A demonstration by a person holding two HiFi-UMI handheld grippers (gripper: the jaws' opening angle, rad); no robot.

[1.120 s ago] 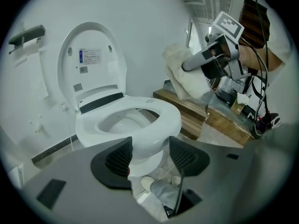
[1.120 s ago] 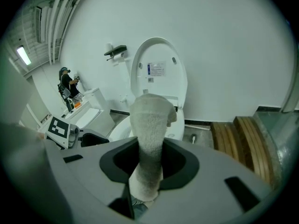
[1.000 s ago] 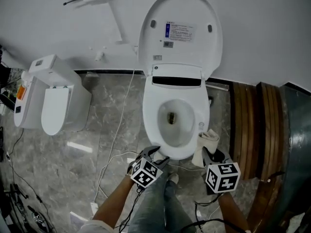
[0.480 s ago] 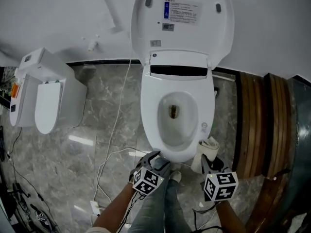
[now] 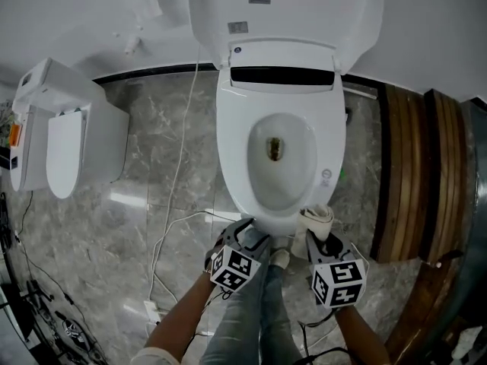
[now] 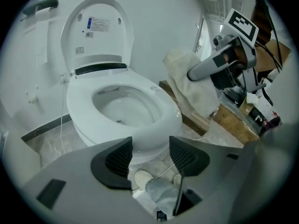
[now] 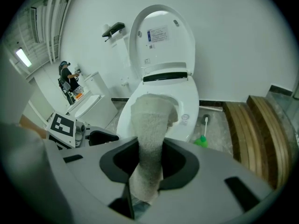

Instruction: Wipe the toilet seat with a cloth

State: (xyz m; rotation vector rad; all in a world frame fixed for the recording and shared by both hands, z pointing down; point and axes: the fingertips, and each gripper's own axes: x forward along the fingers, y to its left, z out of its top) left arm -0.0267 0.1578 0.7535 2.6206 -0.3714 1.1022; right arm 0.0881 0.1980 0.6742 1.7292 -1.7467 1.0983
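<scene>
At the left edge of the marble floor (image 5: 114, 265) a second toilet (image 5: 72, 139) is seen with its lid shut, well apart from the work. The left gripper (image 5: 245, 238) is held just before the front edge of the toilet seat (image 5: 228, 150). In the left gripper view its jaws are seen spread, with nothing held between them and only the bowl's front beyond. The lid (image 5: 285, 6) is stood upright behind the seat.

Compared with a second ago, the toilet is shown larger in the head view, the top of the lid is now cut off by the frame, and both grippers have been brought closer to the seat's front edge.

The cloth (image 5: 316, 217), a rolled pale towel, is clamped in the right gripper (image 5: 323, 240), whose jaws are seen pressed onto it in the right gripper view. Its free end is raised at the front right corner of the seat. Contact cannot be confirmed, and from the left gripper view the cloth appears just apart from the rim. The approach is judged nearly finished, with the wiping not yet begun. A wooden platform (image 5: 411, 166) is seen along the right edge of the floor.
</scene>
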